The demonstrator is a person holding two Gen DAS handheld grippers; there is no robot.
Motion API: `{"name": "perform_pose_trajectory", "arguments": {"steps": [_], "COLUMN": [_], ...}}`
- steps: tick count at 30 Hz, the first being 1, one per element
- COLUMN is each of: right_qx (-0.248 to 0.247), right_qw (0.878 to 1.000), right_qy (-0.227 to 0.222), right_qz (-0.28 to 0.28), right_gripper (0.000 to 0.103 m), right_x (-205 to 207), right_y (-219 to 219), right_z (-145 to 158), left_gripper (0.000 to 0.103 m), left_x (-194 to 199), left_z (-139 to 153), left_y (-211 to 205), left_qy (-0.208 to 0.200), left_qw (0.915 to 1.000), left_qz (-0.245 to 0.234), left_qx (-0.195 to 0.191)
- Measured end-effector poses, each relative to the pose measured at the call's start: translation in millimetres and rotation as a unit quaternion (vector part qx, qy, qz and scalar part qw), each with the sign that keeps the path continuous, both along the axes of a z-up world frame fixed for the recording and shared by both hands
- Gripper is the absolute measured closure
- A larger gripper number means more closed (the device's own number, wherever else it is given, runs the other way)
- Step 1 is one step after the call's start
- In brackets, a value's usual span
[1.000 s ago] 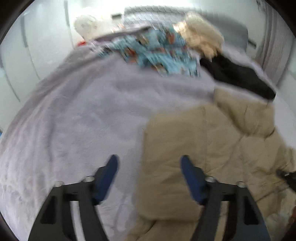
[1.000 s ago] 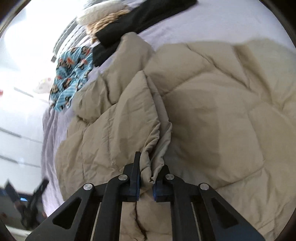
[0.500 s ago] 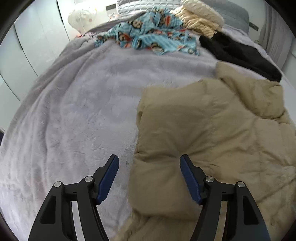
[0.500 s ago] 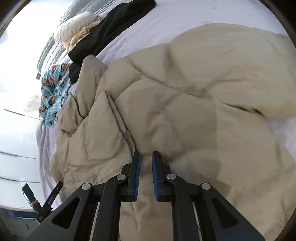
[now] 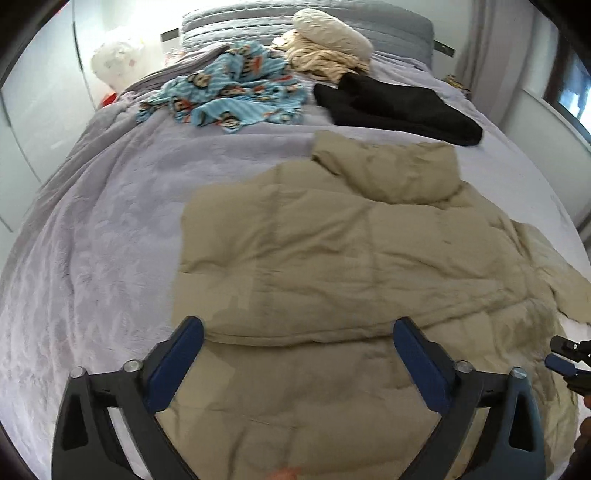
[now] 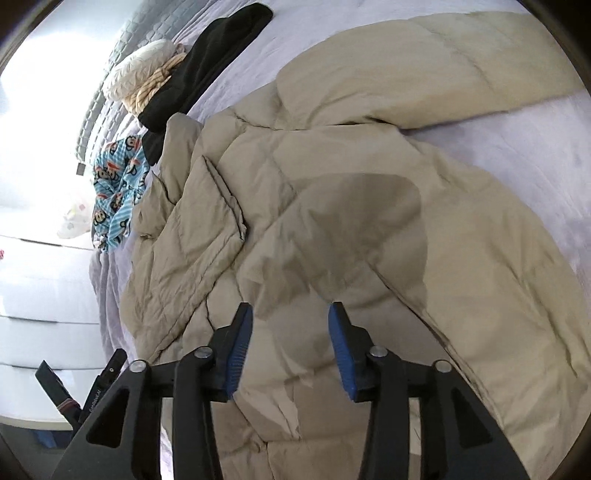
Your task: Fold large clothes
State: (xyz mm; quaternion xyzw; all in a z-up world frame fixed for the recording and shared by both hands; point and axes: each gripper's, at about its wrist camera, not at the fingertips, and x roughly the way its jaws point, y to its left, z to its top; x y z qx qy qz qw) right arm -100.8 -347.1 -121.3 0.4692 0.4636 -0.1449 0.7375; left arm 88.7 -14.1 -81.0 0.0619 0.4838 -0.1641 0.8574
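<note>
A large beige puffer jacket [image 5: 351, 266] lies spread on the lilac bed cover [image 5: 103, 229]. Its left side is folded over the body and one sleeve [image 6: 424, 70] stretches out to the right. My left gripper [image 5: 299, 354] is open and empty, hovering above the jacket's lower hem. My right gripper [image 6: 290, 347] is open and empty above the jacket's middle [image 6: 332, 229]. The right gripper's tip also shows at the right edge of the left wrist view [image 5: 569, 356].
At the head of the bed lie a blue monkey-print garment [image 5: 232, 99], a black garment [image 5: 399, 107], a cream knit [image 5: 325, 62] and a white pillow [image 5: 332, 33]. White wardrobe doors [image 5: 33, 110] stand on the left. A curtain [image 5: 487, 59] hangs at the right.
My right gripper has let go of the jacket fold and opened. My left gripper stayed open and moved right over the jacket's hem. The folded flap now lies flat.
</note>
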Motion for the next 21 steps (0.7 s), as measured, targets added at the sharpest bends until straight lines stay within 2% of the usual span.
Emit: {"name": "perform_pose_trajectory", "arguments": {"steps": [2, 5, 9, 12, 14, 15, 18, 21], "right_qx": [-0.002, -0.007, -0.003, 0.002, -0.001, -0.001, -0.007, -0.027], "right_qw": [1.0, 0.999, 0.998, 0.997, 0.996, 0.996, 0.993, 0.992], "right_qy": [-0.005, -0.019, -0.024, -0.032, -0.036, -0.039, -0.048, -0.034], "right_qz": [-0.012, -0.03, -0.049, -0.064, -0.077, -0.083, -0.108, -0.121], "right_gripper": [0.038, 0.024, 0.022, 0.021, 0.009, 0.008, 0.008, 0.008], "right_x": [-7.8, -22.5, -40.9, -54.0, -60.6, -63.4, -72.6, -81.5], "right_y": [-2.6, -12.6, -35.0, -60.2, -80.1, -89.7, -126.1, -162.2], "right_z": [3.9, 9.0, 7.1, 4.8, 3.8, 3.7, 3.3, -0.3], "left_gripper": [0.0, 0.0, 0.0, 0.0, 0.0, 0.0, 0.0, 0.0], "left_x": [-3.4, -9.0, -16.7, -18.8, -19.6, -20.1, -24.5, -31.8], "left_z": [1.3, -2.9, -6.8, -8.8, -10.0, -10.5, -14.3, -21.3], "left_y": [-10.6, -31.5, -56.1, -74.1, -87.1, -92.2, -111.8, -136.3], "left_qy": [-0.003, 0.003, 0.021, 0.036, 0.044, 0.048, 0.059, 0.075], "left_qw": [0.9999, 0.9995, 0.9986, 0.9986, 0.9983, 0.9982, 0.9973, 0.9962], "left_qz": [-0.013, -0.032, -0.048, -0.039, -0.033, -0.031, -0.038, -0.039], "left_qx": [-0.002, 0.005, 0.005, 0.008, 0.018, 0.019, 0.021, 0.02]}}
